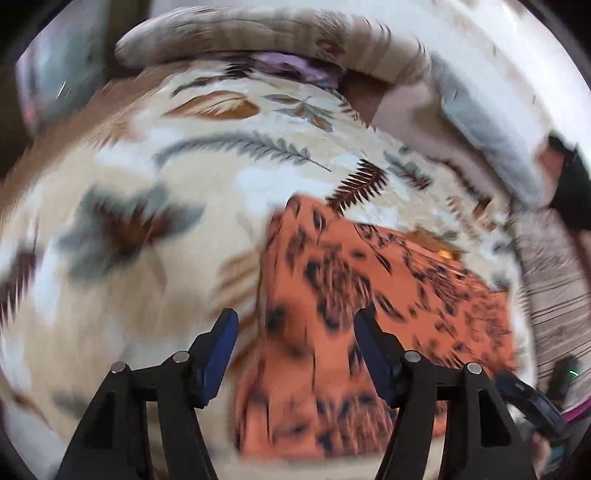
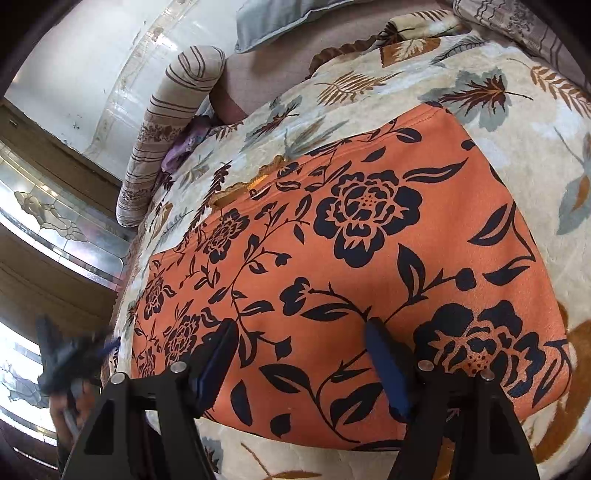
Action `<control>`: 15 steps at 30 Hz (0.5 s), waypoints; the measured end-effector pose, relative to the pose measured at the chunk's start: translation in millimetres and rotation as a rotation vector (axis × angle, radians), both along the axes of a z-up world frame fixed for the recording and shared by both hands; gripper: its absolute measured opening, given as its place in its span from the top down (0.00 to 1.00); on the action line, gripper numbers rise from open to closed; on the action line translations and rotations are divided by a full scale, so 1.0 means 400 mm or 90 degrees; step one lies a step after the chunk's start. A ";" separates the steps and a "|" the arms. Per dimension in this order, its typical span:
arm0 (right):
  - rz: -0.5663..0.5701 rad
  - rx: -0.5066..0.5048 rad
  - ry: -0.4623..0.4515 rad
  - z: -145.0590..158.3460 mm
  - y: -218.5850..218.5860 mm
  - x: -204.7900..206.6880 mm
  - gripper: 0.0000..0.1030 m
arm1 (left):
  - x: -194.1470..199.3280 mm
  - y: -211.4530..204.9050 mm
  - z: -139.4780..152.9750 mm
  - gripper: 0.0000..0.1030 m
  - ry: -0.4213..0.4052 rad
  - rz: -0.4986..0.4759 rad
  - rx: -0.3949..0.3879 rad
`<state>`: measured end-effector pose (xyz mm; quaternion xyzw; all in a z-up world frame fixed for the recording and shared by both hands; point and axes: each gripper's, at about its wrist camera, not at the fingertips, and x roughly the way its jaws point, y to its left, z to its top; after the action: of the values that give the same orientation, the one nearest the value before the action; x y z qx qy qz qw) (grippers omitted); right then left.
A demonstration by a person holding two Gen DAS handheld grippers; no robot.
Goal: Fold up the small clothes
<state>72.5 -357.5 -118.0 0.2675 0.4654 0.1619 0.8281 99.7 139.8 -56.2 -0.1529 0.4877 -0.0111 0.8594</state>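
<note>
Garment: orange cloth point(image 2: 369, 258) printed with dark navy flowers and leaves, lying flat as a rough rectangle on the bed; one far edge shows a stitched hem.
Garment, left wrist view: the same orange cloth point(image 1: 369, 295), blurred, lying right of centre and running under the claw.
Bed cover: cream fleece blanket point(image 2: 498, 110) with grey, brown and rust leaves; it shows around the garment on every visible side.
Left claw point(image 1: 295, 325): jaws stand wide, nothing between them; hangs above the garment's left edge, one blue pad over the blanket, the other over the cloth.
Right claw point(image 2: 301, 334): jaws stand wide, nothing gripped; poised over the garment's near part, both blue pads above the orange cloth.
Bolster: striped beige roll point(image 2: 170, 125) along the far left side of the bed.
Purple item: small crumpled purple cloth point(image 2: 184, 147) tucked just beside the bolster.
Pillow: grey-blue cushion point(image 2: 295, 18) at the far end.
</note>
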 end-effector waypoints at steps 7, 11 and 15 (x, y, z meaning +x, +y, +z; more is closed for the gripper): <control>0.002 0.028 -0.003 -0.008 -0.012 -0.003 0.28 | 0.215 -0.012 -0.113 0.81 0.095 0.022 0.055; 0.005 0.028 -0.005 -0.010 -0.011 -0.002 0.28 | 0.227 0.054 -0.128 0.81 0.091 0.058 -0.002; 0.004 0.025 -0.006 -0.015 -0.009 0.000 0.28 | 0.191 0.042 -0.099 0.79 0.067 0.054 0.038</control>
<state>72.4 -361.2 -123.8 0.2810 0.4589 0.1749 0.8245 176.2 156.7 -95.8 -0.1482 0.5257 0.0482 0.8363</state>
